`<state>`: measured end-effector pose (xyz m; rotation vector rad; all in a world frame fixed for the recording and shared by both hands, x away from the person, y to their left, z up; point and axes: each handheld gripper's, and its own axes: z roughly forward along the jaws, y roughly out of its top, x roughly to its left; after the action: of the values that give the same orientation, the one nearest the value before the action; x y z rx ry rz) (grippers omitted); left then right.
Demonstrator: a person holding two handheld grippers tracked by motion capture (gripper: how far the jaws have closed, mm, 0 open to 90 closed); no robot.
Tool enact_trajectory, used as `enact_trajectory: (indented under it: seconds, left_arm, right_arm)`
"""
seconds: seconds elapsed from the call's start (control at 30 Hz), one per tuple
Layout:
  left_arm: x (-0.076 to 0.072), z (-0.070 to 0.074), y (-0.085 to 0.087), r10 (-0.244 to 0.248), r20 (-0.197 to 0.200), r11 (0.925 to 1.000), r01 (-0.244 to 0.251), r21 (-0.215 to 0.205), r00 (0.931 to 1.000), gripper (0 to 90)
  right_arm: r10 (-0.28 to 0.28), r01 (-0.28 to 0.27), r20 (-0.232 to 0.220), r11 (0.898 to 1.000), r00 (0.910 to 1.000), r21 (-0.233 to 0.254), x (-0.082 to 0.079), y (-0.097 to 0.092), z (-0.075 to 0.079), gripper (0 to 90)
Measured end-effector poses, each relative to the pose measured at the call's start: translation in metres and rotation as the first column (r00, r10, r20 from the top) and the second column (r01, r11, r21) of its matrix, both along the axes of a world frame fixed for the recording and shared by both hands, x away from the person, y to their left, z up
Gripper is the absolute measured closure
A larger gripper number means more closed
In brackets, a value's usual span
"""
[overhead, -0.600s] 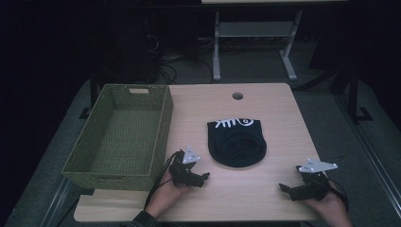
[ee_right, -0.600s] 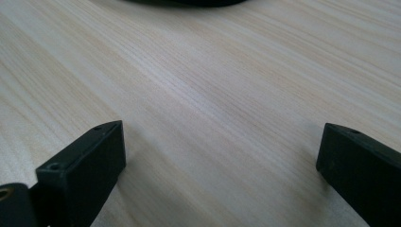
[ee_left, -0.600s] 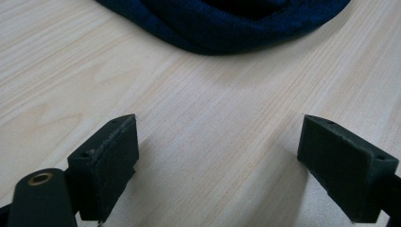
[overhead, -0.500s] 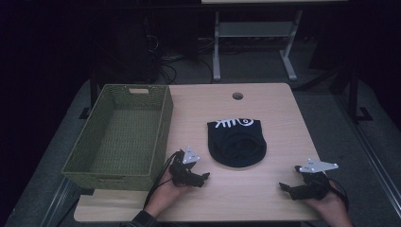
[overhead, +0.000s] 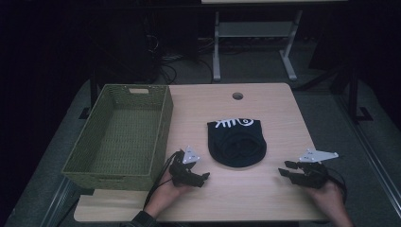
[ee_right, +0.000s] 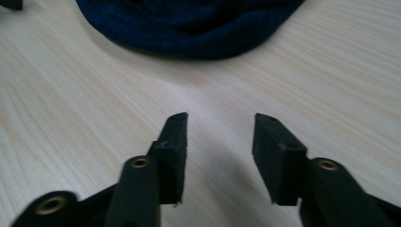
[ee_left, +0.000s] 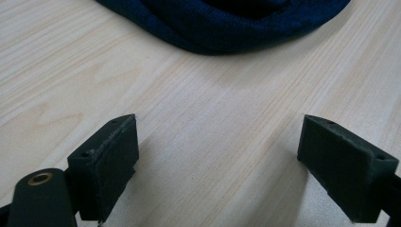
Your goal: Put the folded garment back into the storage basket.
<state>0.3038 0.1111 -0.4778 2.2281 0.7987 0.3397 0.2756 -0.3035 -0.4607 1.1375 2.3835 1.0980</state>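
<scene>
Left claw [overhead: 202, 178]: I hold it low on the near part of the worktop [overhead: 265, 113], just beside the basket's near corner; jaws spread wide with bare wood between them in the left gripper view [ee_left: 215, 170]; nothing gripped; it points at the hat's near edge.

Right claw [overhead: 283, 171]: near the worktop's right front edge, well apart from the hat; jaws parted, though less than the left pair, and empty in the right gripper view [ee_right: 220, 156].

What has changed: next to nothing over the last half second; both claws sit where they sat, and the hat has not shifted; I judge the reach has not begun.

Dark knit hat [overhead: 236, 142]: lies flat mid-worktop, between and beyond my two claws; white lettering on its far side; its rolled rim fills the top of both gripper views [ee_left: 227, 23] [ee_right: 189, 23]; untouched.

Green woven basket [overhead: 161, 123]: stands at the left, beside the hat but apart from it; nothing in it.

Meaning for the work: I judge the hat is to be picked up, likely for the basket; the first grasp is yet to come.
</scene>
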Motion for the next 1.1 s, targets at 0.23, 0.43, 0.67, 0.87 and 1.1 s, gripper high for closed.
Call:
enact_trajectory:
  seconds: [0.23,0.43,0.67,0.87,1.1]
  left_arm:
    - [0.0,0.0,0.0,-0.001,-0.001,1.0,0.001,0.002,1.0,12.3]
    - [-0.002,0.0,0.002,0.001,0.003,1.0,-0.001,0.002,1.0,12.3]
    - [-0.002,0.0,0.004,-0.031,-0.001,0.9995,0.031,0.006,0.9995,12.5]
    - [-0.003,0.0,0.003,-0.042,-0.002,0.9991,0.042,0.003,0.9991,12.4]
    - [-0.003,0.0,0.003,-0.041,-0.002,0.9991,0.041,0.003,0.9991,12.4]
  right_arm:
    - [0.019,-0.019,0.005,1.0,0.9998,0.022,0.015,0.001,0.008,77.0]
    - [0.037,-0.038,0.02,0.999,0.9991,0.034,0.029,0.002,0.017,88.9]
    - [0.056,-0.057,0.03,0.998,0.998,0.041,0.041,0.006,0.026,89.9]
    - [0.077,-0.078,0.034,0.996,0.9964,0.035,0.053,0.011,0.031,90.0]
    - [0.089,-0.09,0.033,0.995,0.9955,0.043,0.068,0.017,0.036,90.0]
